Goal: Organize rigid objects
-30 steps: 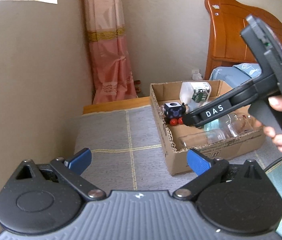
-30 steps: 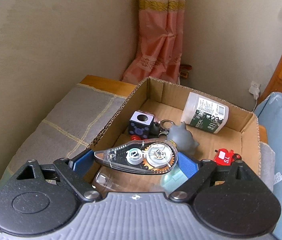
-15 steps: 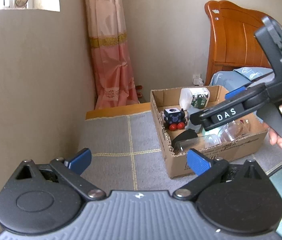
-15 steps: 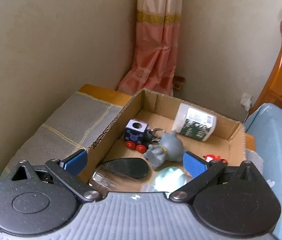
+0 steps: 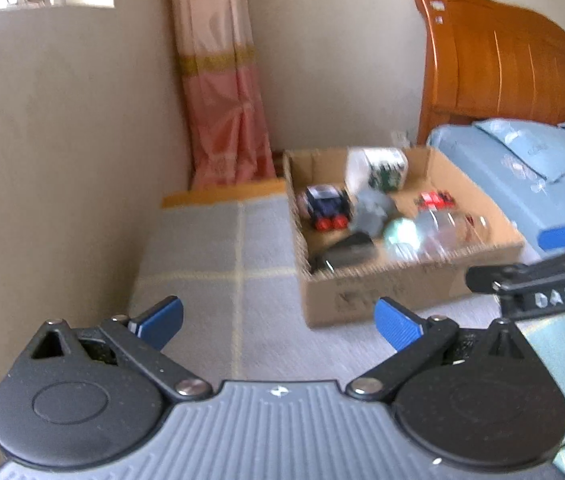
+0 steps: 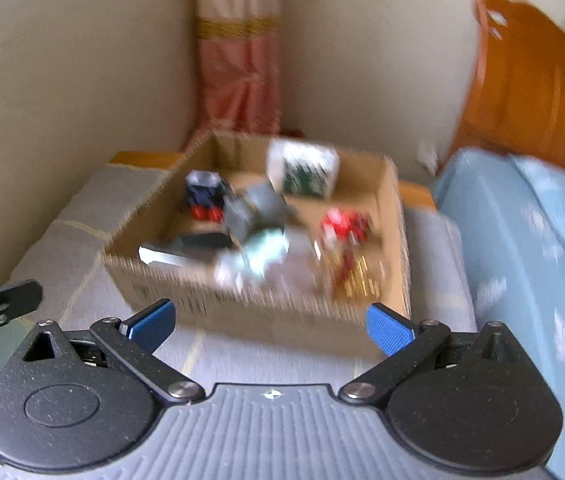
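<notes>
- Right gripper, reading "DAS", is hovering with jaws spread, gripping nothing.
- Left gripper is gaping too.
- Toys are lying inside the box, on a grey blanket beside the wall.

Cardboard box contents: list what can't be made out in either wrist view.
- White bottle label: unreadable in both views, motion blur.
- Clear items near the front wall of the cardboard box: shapes smeared in both views.
- Red toy: type unclear in the right wrist view, blurred.
- Right gripper: only partly visible in the left wrist view, cut by the edge.
</notes>
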### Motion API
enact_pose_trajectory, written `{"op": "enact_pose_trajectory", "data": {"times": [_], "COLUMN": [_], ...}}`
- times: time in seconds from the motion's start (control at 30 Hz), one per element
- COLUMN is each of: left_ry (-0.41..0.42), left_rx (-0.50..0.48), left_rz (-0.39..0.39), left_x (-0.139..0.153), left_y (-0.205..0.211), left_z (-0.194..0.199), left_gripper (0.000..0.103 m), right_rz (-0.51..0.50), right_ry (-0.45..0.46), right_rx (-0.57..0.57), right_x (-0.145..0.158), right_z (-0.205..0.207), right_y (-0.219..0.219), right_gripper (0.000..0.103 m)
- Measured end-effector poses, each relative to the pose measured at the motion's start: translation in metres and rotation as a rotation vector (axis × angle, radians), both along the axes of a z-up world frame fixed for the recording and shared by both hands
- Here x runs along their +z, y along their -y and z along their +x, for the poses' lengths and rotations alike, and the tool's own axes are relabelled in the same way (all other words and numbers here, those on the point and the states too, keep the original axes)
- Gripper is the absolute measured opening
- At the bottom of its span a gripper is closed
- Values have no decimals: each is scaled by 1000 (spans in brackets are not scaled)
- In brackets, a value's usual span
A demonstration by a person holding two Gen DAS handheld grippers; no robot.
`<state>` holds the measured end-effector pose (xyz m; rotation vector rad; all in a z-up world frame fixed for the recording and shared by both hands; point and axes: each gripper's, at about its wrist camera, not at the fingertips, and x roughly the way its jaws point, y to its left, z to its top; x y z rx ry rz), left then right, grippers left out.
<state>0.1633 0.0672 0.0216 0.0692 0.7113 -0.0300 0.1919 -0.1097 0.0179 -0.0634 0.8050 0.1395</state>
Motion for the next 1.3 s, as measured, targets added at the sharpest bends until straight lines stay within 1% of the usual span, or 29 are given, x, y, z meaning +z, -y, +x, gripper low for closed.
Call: {"op": "enact_pose_trajectory", "data": {"times": [0.1, 0.2, 0.3, 0.43, 0.77, 1.0, 1.3], "left_ry": [-36, -41, -53, -54, -11, -6, -11], "left_rx": [-10, -13, -12, -12, 36, 46, 53], "left_rz": [14, 23, 7, -6, 27, 29, 37], "left_x": [-8, -9, -8, -1, 24, 28, 27], "left_y": [17, 32, 42, 51, 60, 63, 65], "left_z": [-5, -15, -22, -31, -46, -49, -47], "left_gripper": [102, 102, 102, 102, 102, 102, 102], "right_rz": [36, 71, 51, 18, 25, 30, 27], "right_ry": [-16, -31, -15, 22, 78, 83, 69], "right_rx": [-84, -147, -178, -192, -185, -184, -180], "right_x": [-7, -10, -7, 1, 20, 21, 17], "right_z": [-25, -43, -57, -68, -81, -84, -81], "right_y": [17, 31, 36, 37, 42, 42, 41], "right_gripper": [103, 103, 103, 103, 103, 103, 103]}}
